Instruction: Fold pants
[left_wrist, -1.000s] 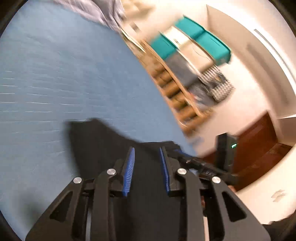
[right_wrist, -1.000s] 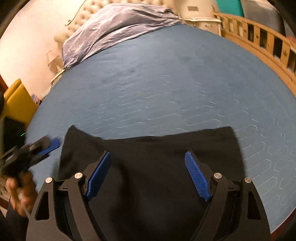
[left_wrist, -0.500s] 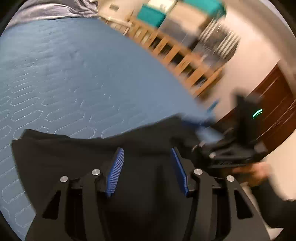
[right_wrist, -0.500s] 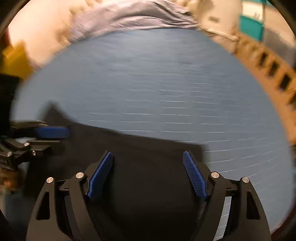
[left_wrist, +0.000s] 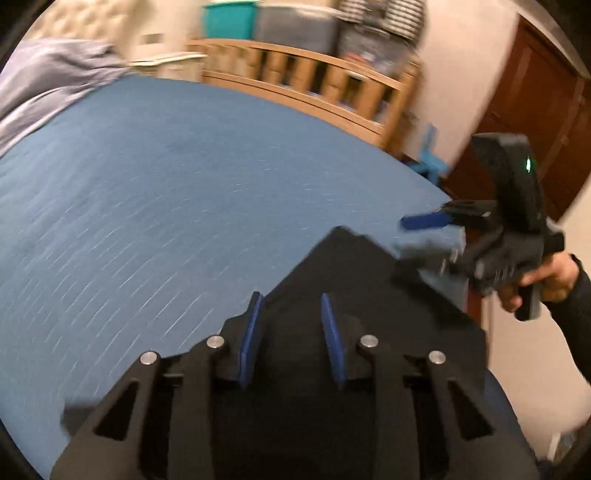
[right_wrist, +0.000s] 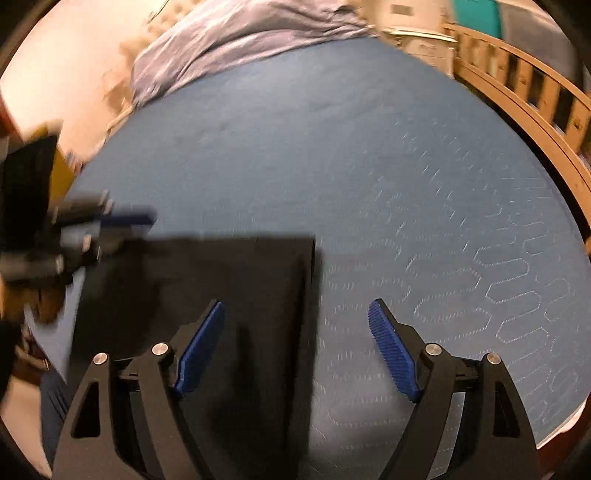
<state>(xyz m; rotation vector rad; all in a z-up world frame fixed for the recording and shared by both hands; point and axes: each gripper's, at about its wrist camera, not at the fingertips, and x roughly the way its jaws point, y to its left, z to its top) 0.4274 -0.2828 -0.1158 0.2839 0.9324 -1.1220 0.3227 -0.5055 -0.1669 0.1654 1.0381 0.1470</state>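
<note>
Blue quilted mattress (right_wrist: 369, 147) bears black pants (right_wrist: 229, 280); room blurred.

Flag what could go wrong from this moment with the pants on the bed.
1. Both views are motion-blurred, so the left gripper and right gripper, both open, may close on a misjudged edge.
2. The pants lie near the mattress edge and could slide off.
3. The right gripper straddles the pants' edge and might pinch the mattress cover.

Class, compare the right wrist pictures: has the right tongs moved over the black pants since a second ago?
Yes. The right tongs shifted rightward: they now straddle the black pants' right edge, over blue mattress.
</note>
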